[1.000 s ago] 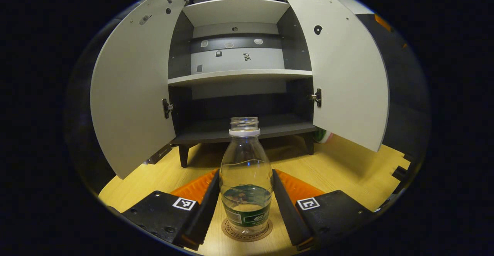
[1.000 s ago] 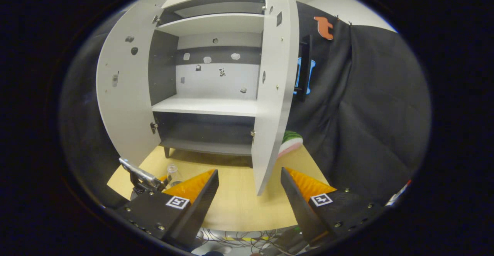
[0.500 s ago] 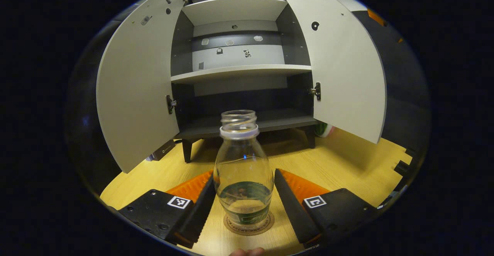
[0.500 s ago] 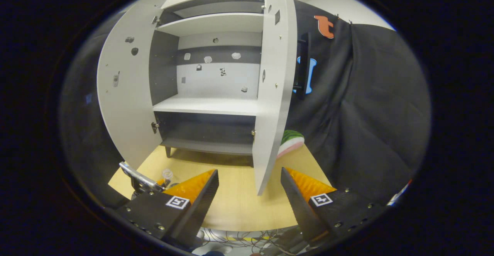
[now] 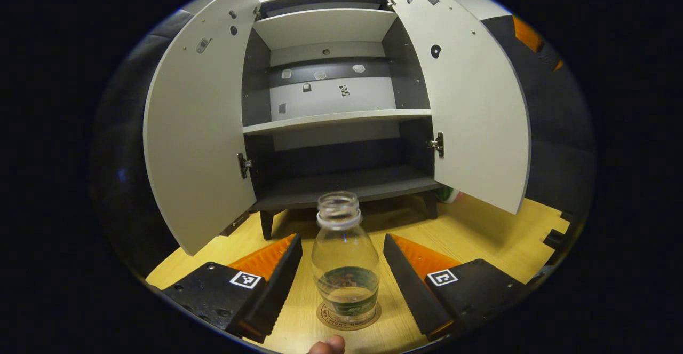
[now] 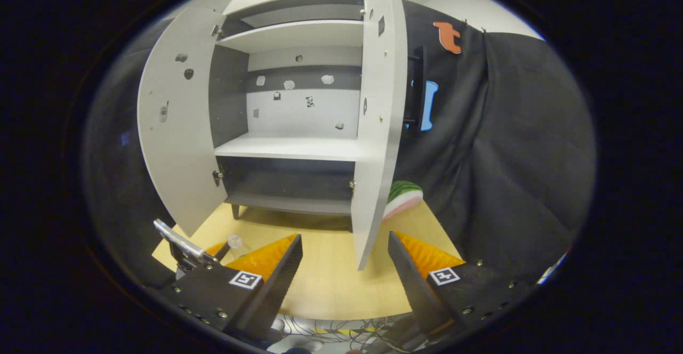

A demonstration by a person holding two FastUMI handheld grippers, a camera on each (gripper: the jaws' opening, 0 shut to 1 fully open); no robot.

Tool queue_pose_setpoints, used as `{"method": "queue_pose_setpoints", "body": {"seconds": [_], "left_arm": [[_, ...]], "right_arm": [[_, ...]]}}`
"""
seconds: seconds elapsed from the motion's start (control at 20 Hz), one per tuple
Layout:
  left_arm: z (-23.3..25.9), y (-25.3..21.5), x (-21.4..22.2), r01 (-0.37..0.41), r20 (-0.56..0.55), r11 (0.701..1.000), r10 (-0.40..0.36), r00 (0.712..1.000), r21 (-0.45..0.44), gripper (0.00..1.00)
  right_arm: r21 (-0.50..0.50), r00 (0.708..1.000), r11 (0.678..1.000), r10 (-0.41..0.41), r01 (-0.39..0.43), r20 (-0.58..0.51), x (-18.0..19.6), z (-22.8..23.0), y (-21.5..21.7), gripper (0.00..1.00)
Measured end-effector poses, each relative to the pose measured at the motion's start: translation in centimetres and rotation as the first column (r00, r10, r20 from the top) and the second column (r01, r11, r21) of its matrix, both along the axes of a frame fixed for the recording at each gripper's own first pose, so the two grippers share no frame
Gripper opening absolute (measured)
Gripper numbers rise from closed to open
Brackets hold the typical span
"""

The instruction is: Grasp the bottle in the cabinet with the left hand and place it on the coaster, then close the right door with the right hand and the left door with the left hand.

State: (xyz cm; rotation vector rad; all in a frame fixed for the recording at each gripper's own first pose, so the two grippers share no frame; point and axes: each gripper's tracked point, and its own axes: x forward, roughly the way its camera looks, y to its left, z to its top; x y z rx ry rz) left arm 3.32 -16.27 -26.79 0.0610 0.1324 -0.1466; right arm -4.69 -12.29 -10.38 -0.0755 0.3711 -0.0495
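Note:
A clear uncapped bottle (image 5: pixel 344 260) with a green label stands upright on a round brown coaster (image 5: pixel 348 317) on the wooden table. My left gripper (image 5: pixel 342 238) is open, one finger on each side of the bottle with a gap to both. Behind stands the cabinet (image 5: pixel 341 124), its left door (image 5: pixel 197 140) and right door (image 5: pixel 475 108) both swung open. In the right gripper view, my right gripper (image 6: pixel 344 238) hangs open and holds nothing, just in front of the right door (image 6: pixel 376 130), seen edge-on. The left gripper (image 6: pixel 184 247) and the bottle's neck (image 6: pixel 235 242) show low on the left.
A watermelon-slice object (image 6: pixel 403 196) lies on the table behind the right door, against the black cloth wall (image 6: pixel 507 156). A fingertip (image 5: pixel 328 345) shows at the bottom of the left gripper view. Cables hang below the table's near edge (image 6: pixel 341 311).
My left gripper has let go of the bottle, spread its fingers and drawn back a little. The bottle stays on the coaster. The right gripper has barely moved.

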Motion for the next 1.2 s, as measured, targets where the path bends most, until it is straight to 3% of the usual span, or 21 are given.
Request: {"method": "queue_pose_setpoints", "body": {"seconds": [0.25,0.3,0.35,0.6,0.65,0.7,0.95,1.2], "left_arm": [[2.4,0.4,-0.2,0.007,0.041,1.0,-0.007,0.999,0.008,0.97],[3.0,0.6,-0.3,0.002,0.05,1.0,-0.002,0.999,0.009,0.97],[3.9,0.7,-0.4,0.003,0.064,1.0,-0.003,0.998,0.006,0.97],[9.8,0.1,-1.4,0.033,0.13,0.999,-0.032,0.991,-0.005,0.97],[11.3,-0.1,-1.6,0.042,0.146,0.999,-0.041,0.988,-0.004,0.97],[12.9,-0.3,-1.9,0.047,0.168,0.999,-0.047,0.985,0.003,0.96],[19.0,-0.8,-2.7,0.069,0.205,0.997,-0.063,0.977,-0.025,0.96],[22.7,0.8,-2.6,0.035,0.192,0.998,-0.023,0.981,-0.058,0.96]], "right_arm": [[0.016,1.0,1.0,-0.001,0.001,0.018,-0.1,0.4,-0.1,0.99],[0.021,1.0,1.0,-0.001,0.001,0.022,-0.1,0.6,-0.2,0.94],[0.025,1.0,1.0,-0.002,0.001,0.028,0.0,0.7,-0.2,0.98],[0.064,0.996,0.998,-0.011,0.006,0.091,0.5,3.1,-0.9,0.98],[0.077,0.994,0.997,-0.016,0.008,0.113,0.7,3.9,-1.3,0.94],[0.087,0.991,0.996,-0.019,0.007,0.132,0.9,4.8,-1.7,0.98],[0.103,0.975,0.994,-0.065,0.043,0.214,1.9,8.8,-5.6,0.98],[0.122,0.962,0.991,-0.089,0.059,0.257,3.6,11.3,-8.6,0.99]]}}
